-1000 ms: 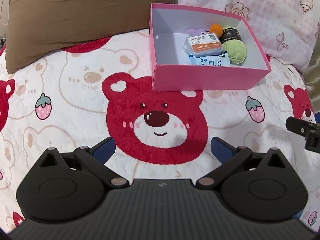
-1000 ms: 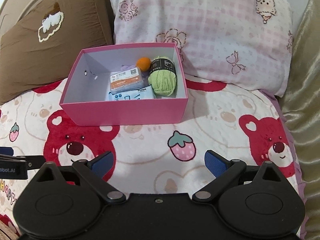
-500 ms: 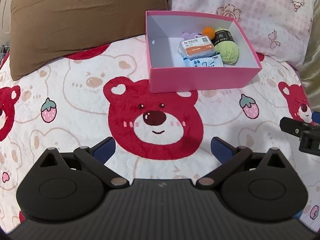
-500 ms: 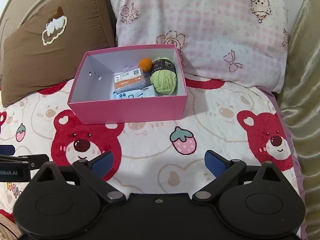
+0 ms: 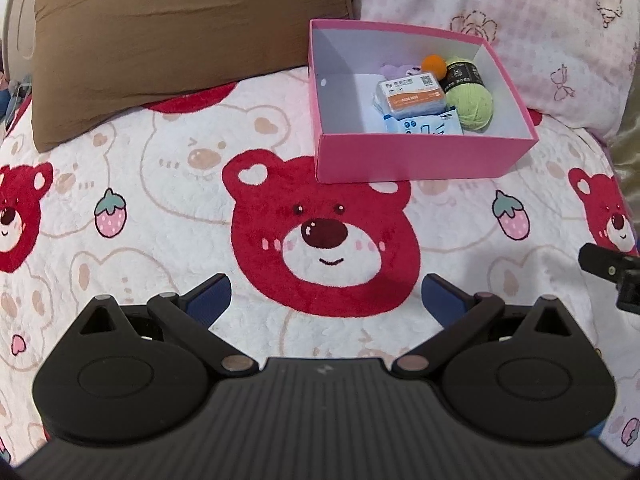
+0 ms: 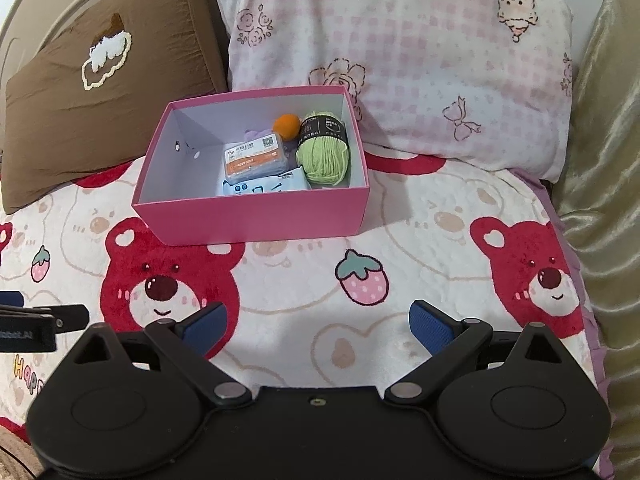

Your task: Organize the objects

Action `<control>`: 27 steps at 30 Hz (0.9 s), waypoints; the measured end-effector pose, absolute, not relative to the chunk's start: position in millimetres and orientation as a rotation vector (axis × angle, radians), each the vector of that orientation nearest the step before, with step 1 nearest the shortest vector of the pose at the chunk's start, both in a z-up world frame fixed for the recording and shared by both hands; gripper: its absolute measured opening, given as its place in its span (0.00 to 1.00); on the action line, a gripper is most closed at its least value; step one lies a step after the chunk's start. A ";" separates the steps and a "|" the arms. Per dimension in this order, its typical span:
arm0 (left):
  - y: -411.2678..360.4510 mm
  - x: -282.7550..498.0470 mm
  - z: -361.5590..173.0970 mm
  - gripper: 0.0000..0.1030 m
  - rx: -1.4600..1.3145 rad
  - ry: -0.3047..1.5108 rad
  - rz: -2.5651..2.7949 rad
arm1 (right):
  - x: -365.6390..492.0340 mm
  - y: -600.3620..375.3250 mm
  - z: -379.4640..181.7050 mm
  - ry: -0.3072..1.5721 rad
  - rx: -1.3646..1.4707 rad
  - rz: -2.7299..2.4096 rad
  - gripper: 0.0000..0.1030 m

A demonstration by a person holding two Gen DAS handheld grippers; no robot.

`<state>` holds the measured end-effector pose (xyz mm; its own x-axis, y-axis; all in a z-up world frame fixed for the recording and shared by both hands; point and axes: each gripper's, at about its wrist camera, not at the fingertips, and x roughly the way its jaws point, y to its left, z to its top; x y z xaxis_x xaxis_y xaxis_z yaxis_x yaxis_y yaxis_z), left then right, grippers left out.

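- Left gripper point(image 5: 325, 298), frame bottom: released, holding nothing.
- Right gripper point(image 6: 317, 323), frame bottom: released, holding nothing.
- Pink box point(image 6: 256, 216), upper centre, holds yarn point(image 6: 323, 156), orange ball point(image 6: 286, 126), packets point(image 6: 253, 160).

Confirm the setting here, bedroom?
Most likely a bedroom, on a bed: a plush bear-print blanket with a brown pillow and a pink checked pillow propped behind the pink box.

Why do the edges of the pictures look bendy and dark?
Fisheye lenses: in the left wrist view the blanket bulges and corners go black; in the right wrist view the pink box stays sharp, and the right gripper casts a soft shadow on the blanket.
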<state>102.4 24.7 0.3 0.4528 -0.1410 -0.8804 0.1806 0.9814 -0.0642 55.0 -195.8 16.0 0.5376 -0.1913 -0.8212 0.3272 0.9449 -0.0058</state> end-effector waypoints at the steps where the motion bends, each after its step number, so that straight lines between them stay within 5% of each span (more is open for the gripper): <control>1: 23.7 101.1 1.9 1.00 0.050 1.076 -0.197 | 54.4 -195.7 15.9 0.957 0.155 -0.311 0.96; 27: 6.5 85.8 4.3 1.00 0.090 1.049 -0.153 | 30.1 -205.8 10.6 0.971 0.146 -0.299 0.96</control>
<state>85.8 6.5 4.3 0.4888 -0.0824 -0.8685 0.1687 0.9857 0.0014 30.1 -205.8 10.6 0.5274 -0.1842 -0.8294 0.3142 0.9493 -0.0110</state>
